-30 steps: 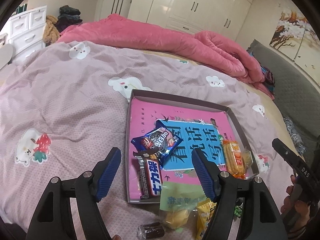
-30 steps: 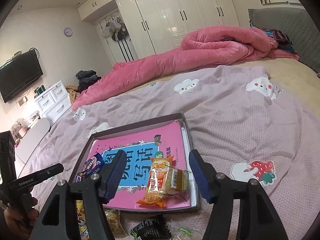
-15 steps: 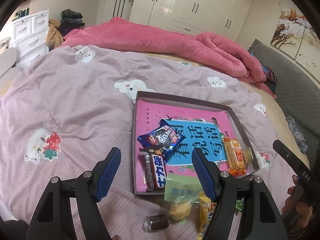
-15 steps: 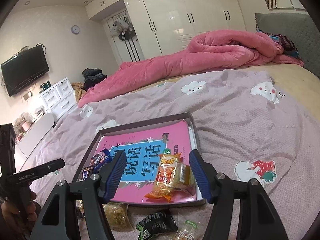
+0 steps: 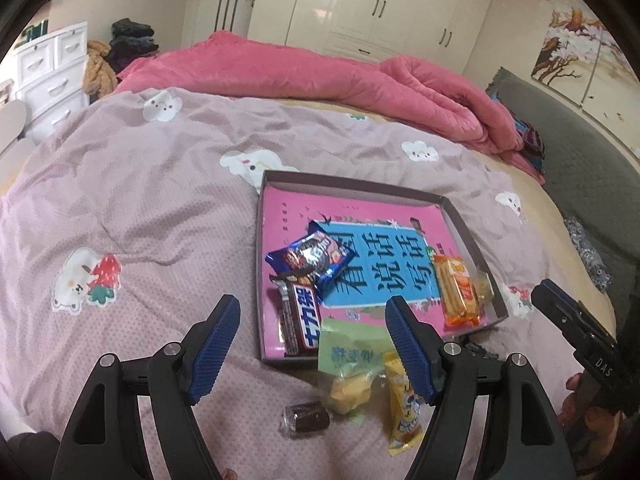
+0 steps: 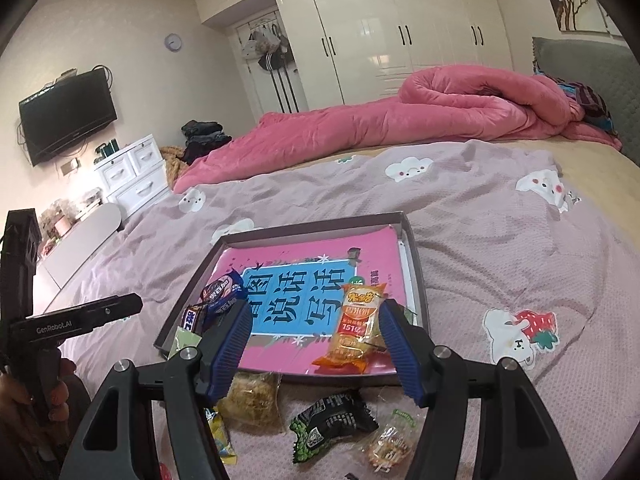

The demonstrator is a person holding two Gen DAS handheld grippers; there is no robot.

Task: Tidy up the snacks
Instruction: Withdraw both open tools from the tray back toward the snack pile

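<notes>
Both views have pulled back from the tray (image 5: 460, 216) since a second ago, so it sits higher, near frame centre. The left gripper (image 5: 314, 344) and right gripper (image 6: 316, 344) both gape wide, empty. In the tray lie a blue packet (image 5: 312, 258), a chocolate bar (image 5: 302, 320) and an orange wafer pack (image 6: 356, 324); loose snacks (image 6: 332, 424) lie along the lower edge
</notes>
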